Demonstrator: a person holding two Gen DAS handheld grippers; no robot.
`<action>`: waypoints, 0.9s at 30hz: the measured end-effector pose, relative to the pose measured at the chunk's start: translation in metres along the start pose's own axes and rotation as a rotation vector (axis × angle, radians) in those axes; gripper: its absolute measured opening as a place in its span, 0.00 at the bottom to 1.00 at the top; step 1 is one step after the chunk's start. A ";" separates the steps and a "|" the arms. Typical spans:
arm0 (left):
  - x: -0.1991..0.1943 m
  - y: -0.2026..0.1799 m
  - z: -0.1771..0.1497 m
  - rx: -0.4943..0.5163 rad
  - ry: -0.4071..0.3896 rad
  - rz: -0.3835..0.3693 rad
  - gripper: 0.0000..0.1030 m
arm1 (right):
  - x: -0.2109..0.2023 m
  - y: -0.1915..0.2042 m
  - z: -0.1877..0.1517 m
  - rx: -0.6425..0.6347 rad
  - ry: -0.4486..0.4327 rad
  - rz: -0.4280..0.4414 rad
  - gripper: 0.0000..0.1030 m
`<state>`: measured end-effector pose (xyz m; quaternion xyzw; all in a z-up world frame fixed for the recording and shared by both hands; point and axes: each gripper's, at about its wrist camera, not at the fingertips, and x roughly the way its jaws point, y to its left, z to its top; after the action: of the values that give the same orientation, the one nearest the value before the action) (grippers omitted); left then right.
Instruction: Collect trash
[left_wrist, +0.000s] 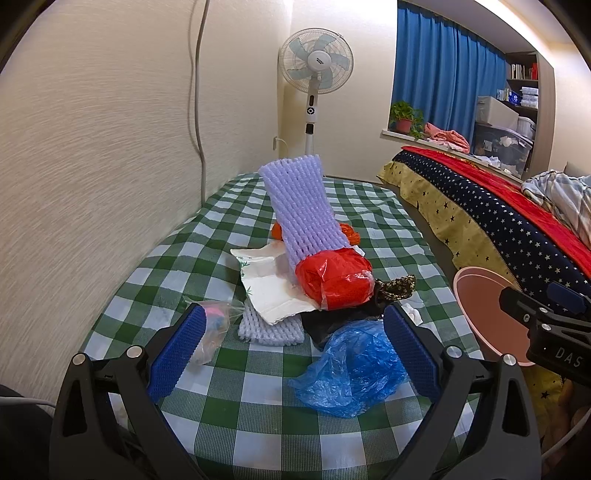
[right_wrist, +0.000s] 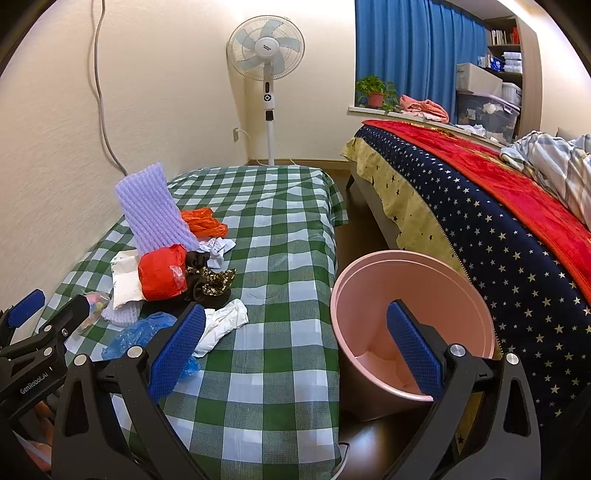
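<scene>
A heap of trash lies on the green checked table (left_wrist: 258, 406): a tall lilac foam net (left_wrist: 301, 206), a red plastic bag (left_wrist: 336, 280), a white carton (left_wrist: 266, 284), a black cloth (left_wrist: 391, 288) and a crumpled blue plastic bag (left_wrist: 354, 373). My left gripper (left_wrist: 295, 347) is open, its blue pads either side of the blue bag and the near end of the heap. In the right wrist view the same heap (right_wrist: 162, 273) sits left. My right gripper (right_wrist: 295, 343) is open above the table's right edge, beside the pink bin (right_wrist: 410, 321). White crumpled tissue (right_wrist: 225, 321) lies by its left pad.
A pedestal fan (right_wrist: 267, 74) stands in the far corner. A bed with a starred navy and red cover (right_wrist: 498, 229) runs along the right, with the bin on the dark floor between it and the table. The wall (left_wrist: 92, 166) borders the table's left.
</scene>
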<state>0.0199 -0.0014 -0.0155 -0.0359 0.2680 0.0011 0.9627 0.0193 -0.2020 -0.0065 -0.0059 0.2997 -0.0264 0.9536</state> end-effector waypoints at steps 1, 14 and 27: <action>0.000 0.000 0.000 0.000 0.000 0.000 0.91 | 0.000 0.000 0.000 0.001 0.000 0.000 0.94; -0.001 0.000 0.001 -0.014 0.006 -0.003 0.86 | 0.005 0.000 -0.002 0.034 0.025 0.074 0.78; 0.016 0.028 0.002 -0.086 0.042 0.061 0.63 | 0.027 0.030 -0.007 0.028 0.090 0.248 0.61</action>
<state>0.0337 0.0260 -0.0240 -0.0692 0.2889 0.0411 0.9540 0.0393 -0.1740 -0.0285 0.0455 0.3403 0.0871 0.9352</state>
